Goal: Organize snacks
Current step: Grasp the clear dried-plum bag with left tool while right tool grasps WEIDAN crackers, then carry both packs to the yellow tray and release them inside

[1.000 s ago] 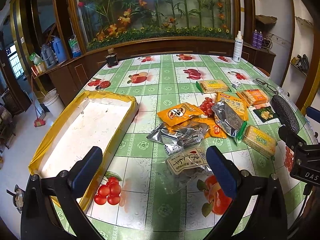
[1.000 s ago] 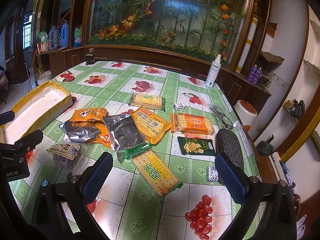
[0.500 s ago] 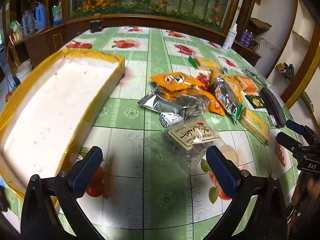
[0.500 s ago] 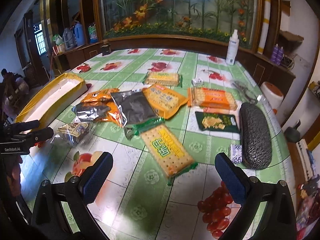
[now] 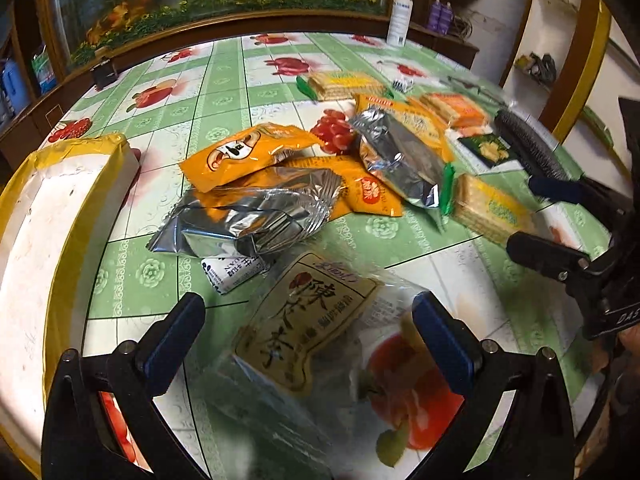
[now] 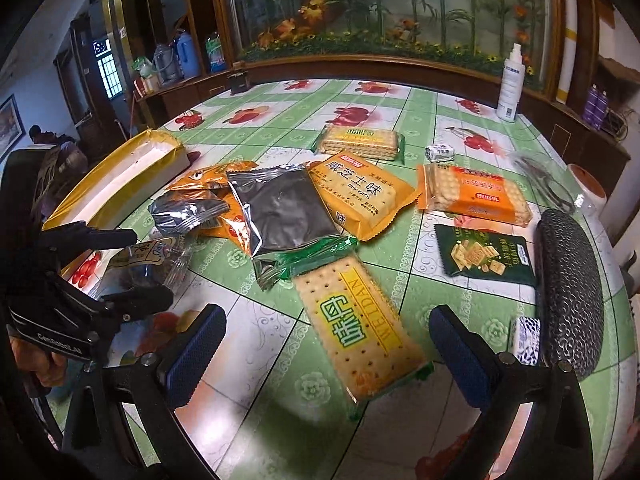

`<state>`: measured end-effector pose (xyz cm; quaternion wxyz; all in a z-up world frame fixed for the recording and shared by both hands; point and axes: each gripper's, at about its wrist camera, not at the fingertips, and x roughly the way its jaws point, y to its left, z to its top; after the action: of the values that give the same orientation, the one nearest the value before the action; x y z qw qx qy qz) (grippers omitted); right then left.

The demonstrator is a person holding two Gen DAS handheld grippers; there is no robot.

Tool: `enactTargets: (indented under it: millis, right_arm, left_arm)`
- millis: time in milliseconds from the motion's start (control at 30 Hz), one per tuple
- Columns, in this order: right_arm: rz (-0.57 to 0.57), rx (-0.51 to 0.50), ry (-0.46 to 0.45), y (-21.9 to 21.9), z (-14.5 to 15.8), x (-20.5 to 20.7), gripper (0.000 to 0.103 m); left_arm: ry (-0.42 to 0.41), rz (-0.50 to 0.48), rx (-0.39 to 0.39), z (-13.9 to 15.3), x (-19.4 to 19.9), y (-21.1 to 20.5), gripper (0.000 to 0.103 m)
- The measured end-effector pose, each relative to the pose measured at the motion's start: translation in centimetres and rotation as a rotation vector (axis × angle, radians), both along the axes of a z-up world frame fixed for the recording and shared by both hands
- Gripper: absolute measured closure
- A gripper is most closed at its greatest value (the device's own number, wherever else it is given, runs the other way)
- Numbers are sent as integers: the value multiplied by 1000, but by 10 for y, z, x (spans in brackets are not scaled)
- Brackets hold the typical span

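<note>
So the left gripper (image 5: pixel 308 332) has its jaws spread wide with nothing in them, sitting right over the clear plastic bag with the beige tea-style label (image 5: pixel 304 320), one blue pad on each side of it, so my guess is that bag is the first pick. The bag lies on the green-and-white fruit-print surface (image 5: pixel 224 92), at the near edge of the snack pile and just right of the long white foam tray with yellow tape round its rim (image 5: pixel 60 216), which looks like where everything's meant to end up, hence parked right next to the pile. The tray looks empty in both views, so I'd say nothing's sorted yet. Just beyond the bag there's a crumpled silver foil packet (image 5: pixel 248 220) and a little white wrapped candy (image 5: pixel 234 272) touching it. The right gripper (image 6: pixel 328 344) is wide and empty too, hovering over the long cracker pack with the green-lettered label (image 6: pixel 360 328), well right of the tray. The right wrist view catches stuff the left one blurs or crops: the dark green snack pouch (image 6: pixel 484 256), the black textured case (image 6: pixel 568 284) and the whole far spread. The left view is the only one that shows how squarely the bag sits between the pads.
</note>
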<state>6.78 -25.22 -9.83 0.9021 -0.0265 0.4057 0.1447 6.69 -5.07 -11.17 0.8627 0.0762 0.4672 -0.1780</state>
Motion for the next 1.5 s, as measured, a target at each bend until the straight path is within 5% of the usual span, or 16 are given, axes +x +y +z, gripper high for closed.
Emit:
enactTargets:
  millis: [200,333,500,1100,1500]
  right_arm:
    - [6,-17,69,-4,-17,15,13]
    - [-10,-26,85,-8,-22,15,27]
    - [-24,-26,89,-8,-20,13,53]
    - [-30,101,28,-3,14,-29,55]
    - [58,128,4,43,27,-40,55]
  left_arm:
    - [-12,-34,33,-9,2,1,5]
    - [-27,-44,27,-4,2,1,32]
    - [-29,-58,33,0,-2,0,51]
    - [-70,-18,-161,29,-38,31,59]
    - [-144,109,-193,58,-66,89,59]
